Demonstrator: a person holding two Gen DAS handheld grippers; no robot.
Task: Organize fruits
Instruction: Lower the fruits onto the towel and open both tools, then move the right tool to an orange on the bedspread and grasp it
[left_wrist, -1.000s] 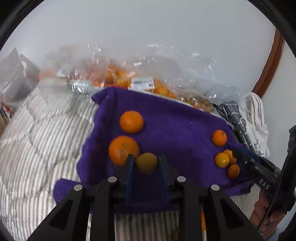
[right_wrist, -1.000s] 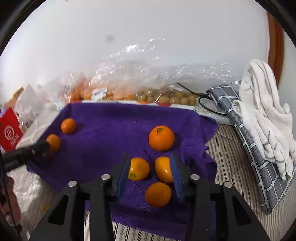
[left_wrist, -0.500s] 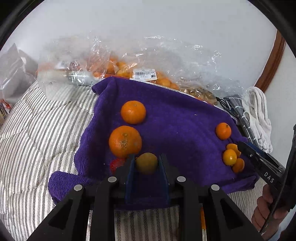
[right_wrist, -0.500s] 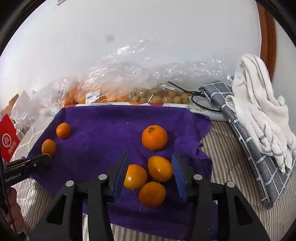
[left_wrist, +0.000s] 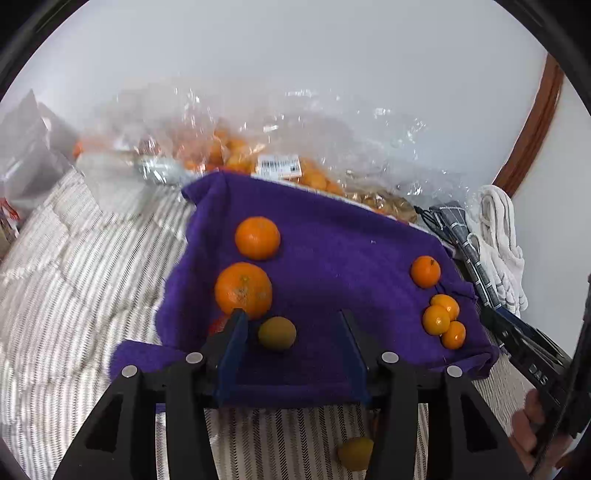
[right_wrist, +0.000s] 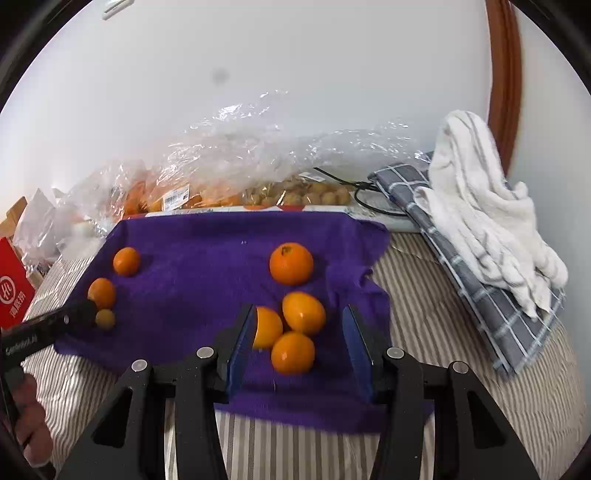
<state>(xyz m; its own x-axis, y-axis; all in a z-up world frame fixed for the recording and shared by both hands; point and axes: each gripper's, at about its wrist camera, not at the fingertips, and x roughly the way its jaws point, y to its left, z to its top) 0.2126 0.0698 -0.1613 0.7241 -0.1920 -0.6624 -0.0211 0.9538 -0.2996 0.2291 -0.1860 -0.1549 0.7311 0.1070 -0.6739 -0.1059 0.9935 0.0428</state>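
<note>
Small dull yellow-green round fruit (left_wrist: 277, 333) rests freed between the open left gripper (left_wrist: 291, 343) on the purple terry towel (left_wrist: 332, 258) near its front-left corner; a straight retreat is advised, while the right gripper (right_wrist: 299, 343) gapes empty.

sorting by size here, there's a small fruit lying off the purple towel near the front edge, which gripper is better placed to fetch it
Left. The stray fruit lies on the striped bedding just below the open left gripper. The right gripper sits open over the three small oranges, farther away.

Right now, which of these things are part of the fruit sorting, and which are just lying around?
Part of the job:
- purple towel
- two big oranges
- dull yellow-green fruit between the open left gripper
- three small orange fruits by the open right gripper
- lone orange

Lying about:
- plastic bags of fruit
- grey checked cloth
- white towel
- red box
</note>
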